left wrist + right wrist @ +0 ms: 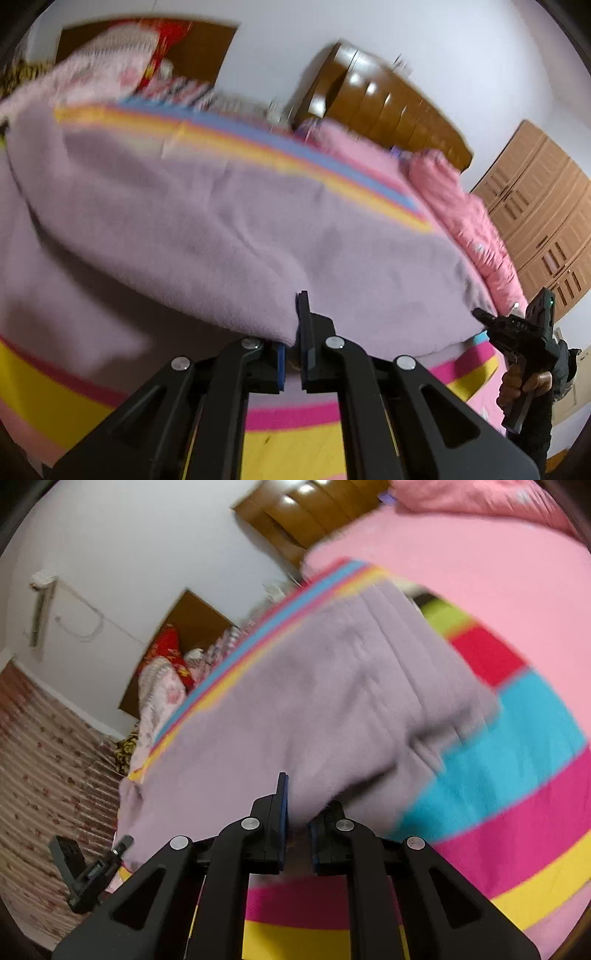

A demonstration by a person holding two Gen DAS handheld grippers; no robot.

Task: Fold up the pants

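Black linkage arms fill the 6 o'clock edge of both wrist views. Between them, the left gripper (291,339) is pinched narrow on a lavender fleece edge of the pants (207,221), which spread from its tips toward 11 o'clock over one striped bedspread (295,439) of yellow, magenta and blue bands. The right gripper (299,812) likewise clamps a fold of the same pants (314,686), the cloth bunched between its two blue pads. At 4 o'clock in the left view that right gripper (480,315) shows, gripped by a hand (524,384). One pink quilt (465,218) lies at 2 o'clock, one wooden headboard (388,96) beyond it.
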